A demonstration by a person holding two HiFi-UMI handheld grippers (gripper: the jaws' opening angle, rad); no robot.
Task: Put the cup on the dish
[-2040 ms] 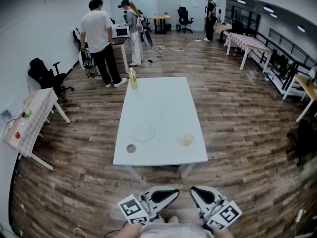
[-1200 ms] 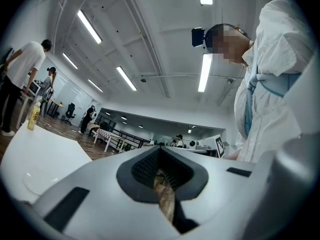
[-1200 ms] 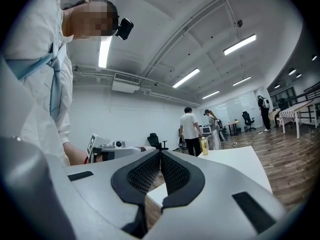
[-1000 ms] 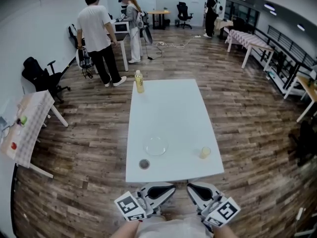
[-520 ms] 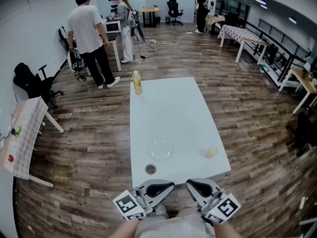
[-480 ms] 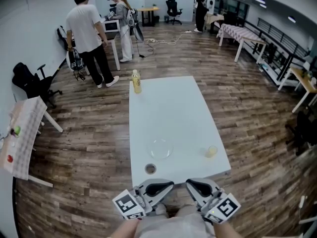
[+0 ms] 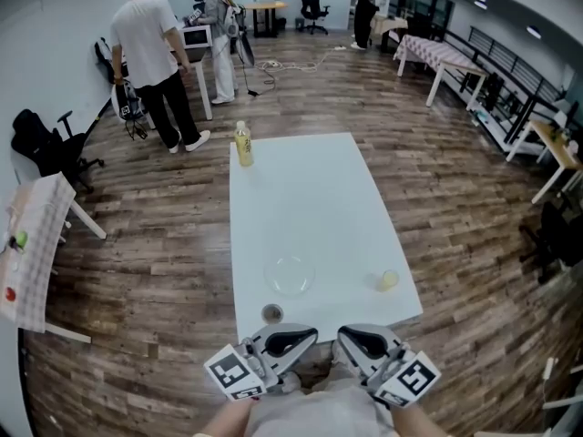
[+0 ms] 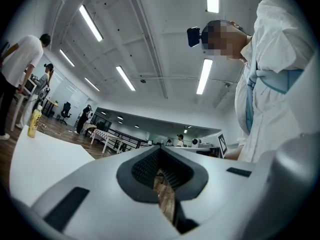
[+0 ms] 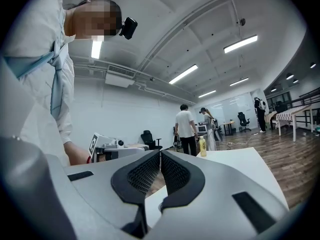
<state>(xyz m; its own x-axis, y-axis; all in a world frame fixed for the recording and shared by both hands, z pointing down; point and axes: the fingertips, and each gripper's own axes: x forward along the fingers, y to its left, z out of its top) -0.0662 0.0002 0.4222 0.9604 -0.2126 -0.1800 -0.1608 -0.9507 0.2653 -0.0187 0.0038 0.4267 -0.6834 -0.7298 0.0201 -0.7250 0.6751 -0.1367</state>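
Yellow little cup sits right of the clear glass dish; open your closed, empty right gripper first.

Yellowish cup stands upright, well right of clear dish.

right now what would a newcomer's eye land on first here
The long white table in the middle of the wood floor, with a clear dish and a small yellowish cup apart near its close end and a yellow bottle at its far left corner. At the bottom edge, the left gripper and right gripper sit with jaws shut and empty.
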